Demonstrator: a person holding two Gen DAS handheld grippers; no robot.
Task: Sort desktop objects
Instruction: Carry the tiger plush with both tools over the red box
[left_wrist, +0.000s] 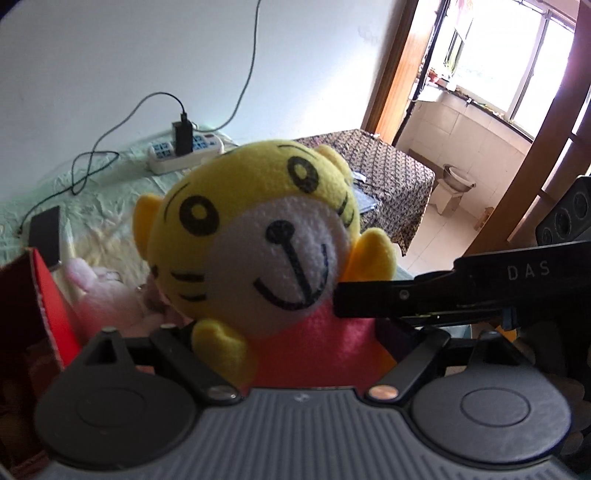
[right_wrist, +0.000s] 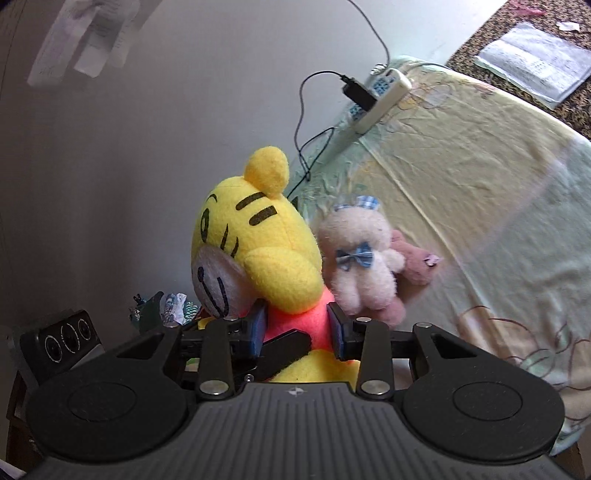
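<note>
Seemingly, tiger plush (right_wrist: 258, 258) between both hand-held grippers.

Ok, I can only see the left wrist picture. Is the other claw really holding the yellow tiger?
Observer: Yes. The right claw pinches the tiger at its pink middle, with a blue pad on each side.
Child: What's the fluffy pink blur behind it?
Observer: That's a white bear with blue checked bows, lying on the sheet.
Child: Is the bear alone?
Observer: No, a smaller pink toy lies right against its side.
</note>
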